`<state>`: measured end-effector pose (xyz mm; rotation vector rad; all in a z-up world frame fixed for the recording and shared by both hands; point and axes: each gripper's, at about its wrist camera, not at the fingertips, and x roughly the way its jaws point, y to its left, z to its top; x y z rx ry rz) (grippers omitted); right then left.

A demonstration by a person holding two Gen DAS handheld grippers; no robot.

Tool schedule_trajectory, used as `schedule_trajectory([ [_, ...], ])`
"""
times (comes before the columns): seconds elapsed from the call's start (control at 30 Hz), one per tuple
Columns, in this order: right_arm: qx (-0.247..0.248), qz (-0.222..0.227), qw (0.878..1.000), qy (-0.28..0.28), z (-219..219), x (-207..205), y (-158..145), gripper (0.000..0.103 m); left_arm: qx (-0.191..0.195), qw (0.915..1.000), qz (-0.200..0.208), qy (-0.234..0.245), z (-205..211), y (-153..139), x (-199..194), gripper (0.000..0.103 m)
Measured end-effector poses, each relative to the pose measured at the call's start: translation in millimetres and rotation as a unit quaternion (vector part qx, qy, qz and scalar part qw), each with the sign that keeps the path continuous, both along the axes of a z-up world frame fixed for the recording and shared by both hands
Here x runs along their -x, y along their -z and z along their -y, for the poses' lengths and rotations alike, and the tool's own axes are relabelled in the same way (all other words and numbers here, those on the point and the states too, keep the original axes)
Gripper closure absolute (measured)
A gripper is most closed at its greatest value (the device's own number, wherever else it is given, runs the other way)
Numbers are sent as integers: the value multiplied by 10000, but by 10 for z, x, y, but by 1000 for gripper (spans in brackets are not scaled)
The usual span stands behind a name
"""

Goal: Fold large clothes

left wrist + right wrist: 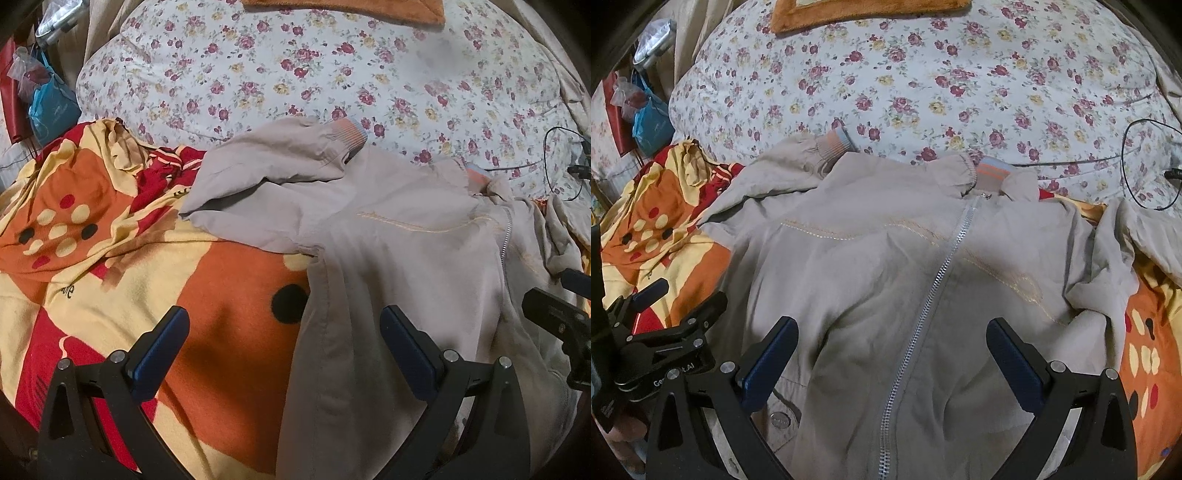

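The left gripper (284,332), fingers spread wide and holding nothing, hangs over the beige jacket's (388,258) side edge and the orange patterned blanket (122,266). The right gripper (892,339), equally wide apart, straddles the closed zipper (934,277), fully visible only in the right wrist view. A sleeve cuff (347,134) reaches the floral quilt (295,66).
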<state>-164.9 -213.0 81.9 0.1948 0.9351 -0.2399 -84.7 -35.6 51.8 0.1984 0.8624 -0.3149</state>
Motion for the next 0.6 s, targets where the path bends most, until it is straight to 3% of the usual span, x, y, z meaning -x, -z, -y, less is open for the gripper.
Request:
schedule_trajectory([
  [0.17,-21,-29,10000,-51,43,-122,-10,2,166,9997,-178,-93,-49,-43,-107,0],
  [0.3,-199,135,9995,-179,111,-359,-136,3,54,9997,-156,-151,-36,-132,-277,0],
  [0.47,-692,244,9966,-382,155,-842,-166,16,-52,9994,-122,-335,-45,-155,-617,0],
  [0.6,-893,100,9949,-462,124,-1163,-60,18,-4,9981,-234,-576,-141,-36,-833,0],
])
